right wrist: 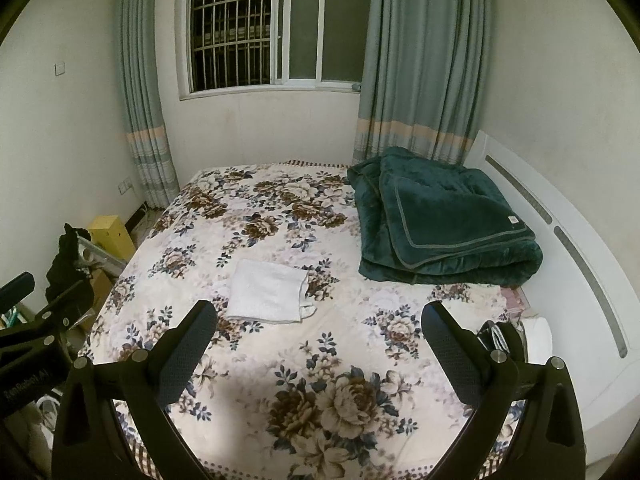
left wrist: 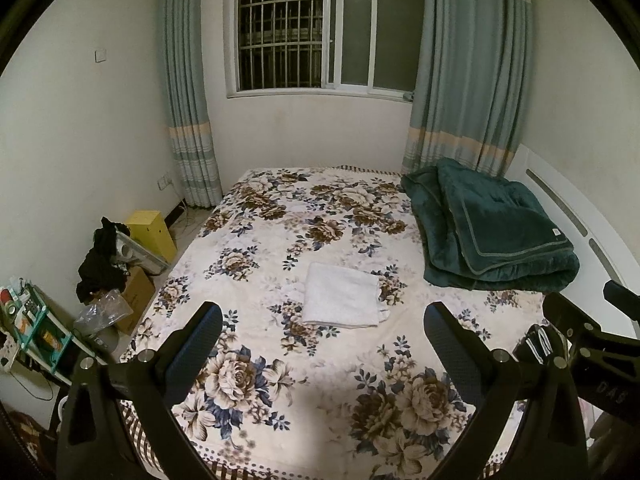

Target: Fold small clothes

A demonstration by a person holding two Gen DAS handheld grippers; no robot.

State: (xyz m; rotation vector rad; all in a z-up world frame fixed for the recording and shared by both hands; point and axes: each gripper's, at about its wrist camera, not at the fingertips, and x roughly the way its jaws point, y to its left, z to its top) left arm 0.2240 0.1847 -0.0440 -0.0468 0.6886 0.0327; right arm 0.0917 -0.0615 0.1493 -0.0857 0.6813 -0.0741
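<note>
the left gripper (left wrist: pixel 322 316) hangs above the near end of the bed with its two fingers spread wide and nothing between them; the right gripper (right wrist: pixel 320 314) hovers alongside it at the same height, likewise released and empty; in the left wrist view part of the right gripper's frame shows at the right edge, and in the right wrist view the left one's frame shows at the left edge; beneath both lies the floral bedspread (left wrist: pixel 280 400), cream with brown and blue roses, flat over the bed; ahead of the fingers, near the middle of the bed, sits the white cloth (left wrist: pixel 342 295) (right wrist: pixel 268 292), folded into a neat rectangle with a small corner poking out at its near right; it touches neither gripper; farther back on the right a dark green quilt (left wrist: pixel 496 232) is folded in a thick stack against the white headboard (right wrist: pixel 560 208); left of the bed, on the floor, are a yellow box (left wrist: pixel 154 232) and cardboard boxes with black clothing draped on them; at the far wall a barred window (left wrist: pixel 320 28) stands between blue-green curtains (left wrist: pixel 188 80).
</note>
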